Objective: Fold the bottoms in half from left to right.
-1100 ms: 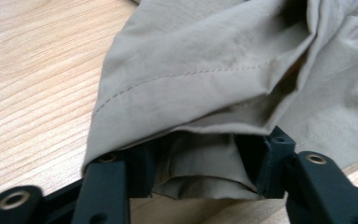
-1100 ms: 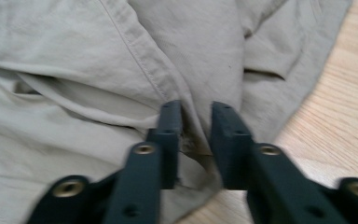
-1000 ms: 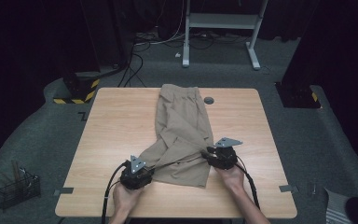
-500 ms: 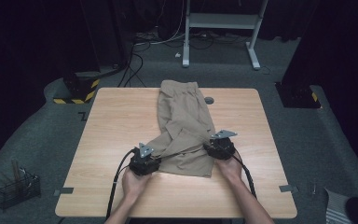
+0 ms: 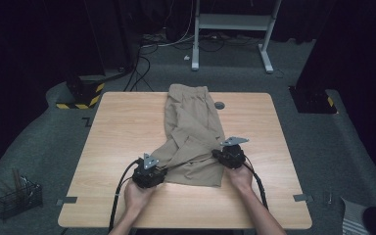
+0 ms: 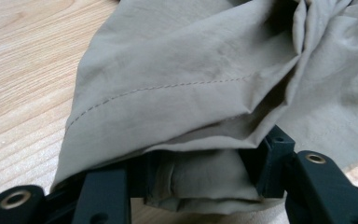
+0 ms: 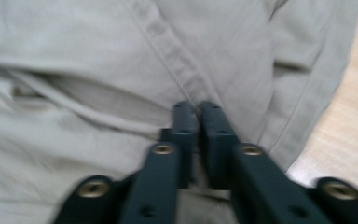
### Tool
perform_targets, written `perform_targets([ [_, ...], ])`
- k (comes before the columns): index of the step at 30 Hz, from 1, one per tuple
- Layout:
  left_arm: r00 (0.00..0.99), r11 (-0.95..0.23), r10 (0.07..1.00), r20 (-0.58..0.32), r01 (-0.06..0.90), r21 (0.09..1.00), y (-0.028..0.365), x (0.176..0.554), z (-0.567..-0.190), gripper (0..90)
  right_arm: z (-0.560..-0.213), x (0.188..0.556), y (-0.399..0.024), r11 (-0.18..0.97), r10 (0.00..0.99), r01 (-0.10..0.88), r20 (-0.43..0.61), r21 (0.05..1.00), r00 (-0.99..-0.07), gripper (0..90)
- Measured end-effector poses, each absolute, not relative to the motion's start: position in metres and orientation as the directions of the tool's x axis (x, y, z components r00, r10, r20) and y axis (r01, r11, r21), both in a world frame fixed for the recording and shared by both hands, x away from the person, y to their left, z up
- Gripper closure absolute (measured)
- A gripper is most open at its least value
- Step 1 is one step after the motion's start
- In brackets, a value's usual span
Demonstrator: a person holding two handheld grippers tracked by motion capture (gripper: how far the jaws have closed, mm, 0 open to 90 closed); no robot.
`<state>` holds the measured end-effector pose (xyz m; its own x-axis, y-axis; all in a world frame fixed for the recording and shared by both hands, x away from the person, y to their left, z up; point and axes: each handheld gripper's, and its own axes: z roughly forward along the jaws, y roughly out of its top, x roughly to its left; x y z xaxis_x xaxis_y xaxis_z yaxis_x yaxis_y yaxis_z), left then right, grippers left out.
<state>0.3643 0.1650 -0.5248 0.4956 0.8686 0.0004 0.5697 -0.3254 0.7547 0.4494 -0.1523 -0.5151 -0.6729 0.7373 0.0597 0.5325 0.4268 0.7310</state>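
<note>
- I have the trousers (image 5: 194,128) lengthwise on the table (image 5: 117,127), far end flat.
- My left gripper (image 5: 152,172) and right gripper (image 5: 227,155) each pinch the near hem, lifted.
- Judging by this, folding is barely begun.

No readable text, labels or numbers anywhere.

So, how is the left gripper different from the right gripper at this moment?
The left gripper has its jaws spread apart with a bunch of the beige trousers between them; the right gripper has its jaws pressed almost together on the cloth. In the high view, the left gripper sits nearer the person, the right gripper farther up the table. Both touch the same trousers.
</note>
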Motion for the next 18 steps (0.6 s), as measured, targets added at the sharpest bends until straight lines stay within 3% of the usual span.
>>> perform_targets([
  [9, 0.499, -0.319, 0.867, -0.003, 0.559, 0.766, 0.170, 0.360, -0.527, 50.3, -0.512, 0.438, -0.181, 0.392, 0.762, 0.538, 0.065, 0.746, -0.645, 89.3],
  [14, 0.495, -0.317, 0.869, -0.002, 0.560, 0.765, 0.170, 0.360, -0.527, 49.7, -0.507, 0.441, -0.170, 0.361, 0.767, 0.525, 0.076, 0.771, -0.638, 62.7],
  [18, 0.494, -0.318, 0.869, -0.001, 0.560, 0.766, 0.170, 0.360, -0.527, 49.5, -0.504, 0.450, -0.153, 0.341, 0.761, 0.510, 0.087, 0.789, -0.643, 57.7],
])
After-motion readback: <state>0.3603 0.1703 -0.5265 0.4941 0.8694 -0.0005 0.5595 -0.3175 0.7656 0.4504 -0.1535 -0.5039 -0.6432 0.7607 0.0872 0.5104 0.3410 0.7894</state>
